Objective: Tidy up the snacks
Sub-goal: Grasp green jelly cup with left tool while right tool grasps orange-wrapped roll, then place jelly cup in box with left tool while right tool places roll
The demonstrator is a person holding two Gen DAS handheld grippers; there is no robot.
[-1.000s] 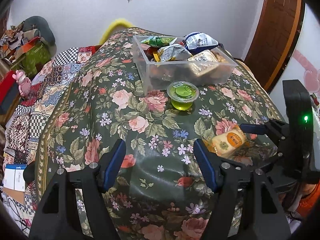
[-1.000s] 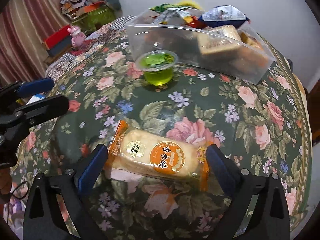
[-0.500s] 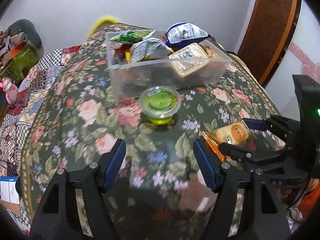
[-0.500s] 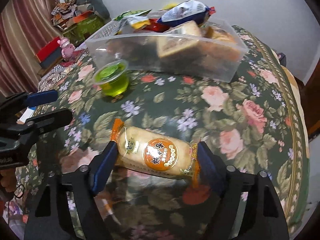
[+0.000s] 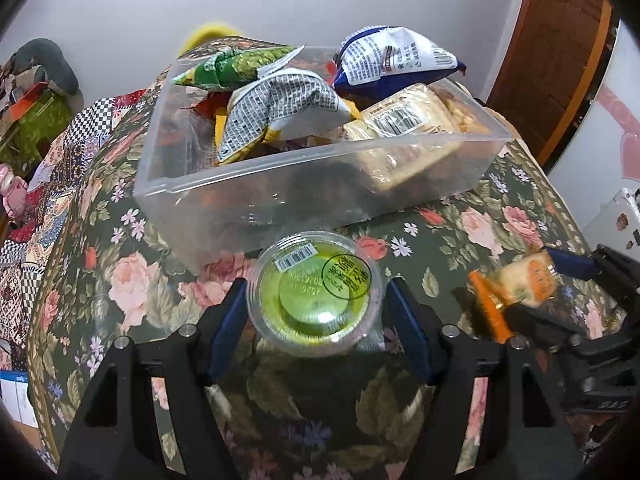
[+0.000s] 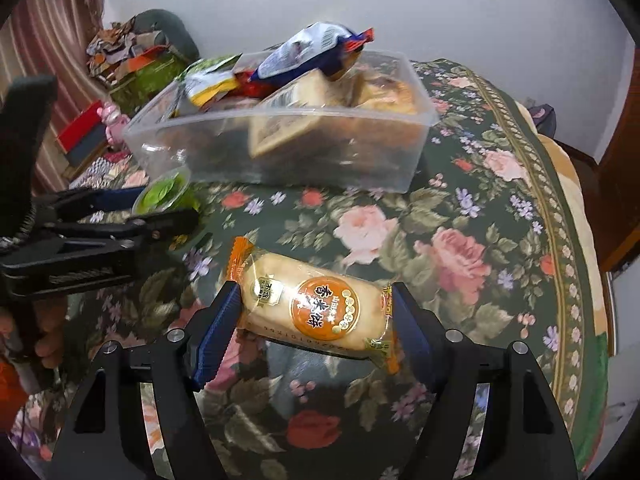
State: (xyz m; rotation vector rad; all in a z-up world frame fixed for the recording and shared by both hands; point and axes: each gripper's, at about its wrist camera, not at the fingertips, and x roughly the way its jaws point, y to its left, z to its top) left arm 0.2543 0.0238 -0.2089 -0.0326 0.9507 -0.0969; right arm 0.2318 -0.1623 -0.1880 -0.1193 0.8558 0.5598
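A green jelly cup [image 5: 314,290] stands on the flowered table in front of a clear plastic bin [image 5: 320,176] full of snack packs. My left gripper [image 5: 314,304] is open, its blue pads on either side of the cup. My right gripper [image 6: 314,314] is shut on an orange-wrapped rice cake [image 6: 316,306] and holds it above the cloth. The cake also shows at the right of the left wrist view [image 5: 520,284]. The jelly cup [image 6: 164,192] and the bin [image 6: 280,152] show in the right wrist view too.
The flowered tablecloth [image 6: 480,248] covers a rounded table that drops off at the right edge. A bed with clutter and a pink toy [image 5: 10,192] lies to the left. A brown door [image 5: 560,40] is at the far right.
My left gripper has moved forward until its fingers flank the jelly cup. My right gripper has closed on the rice cake and lifted it toward the bin.
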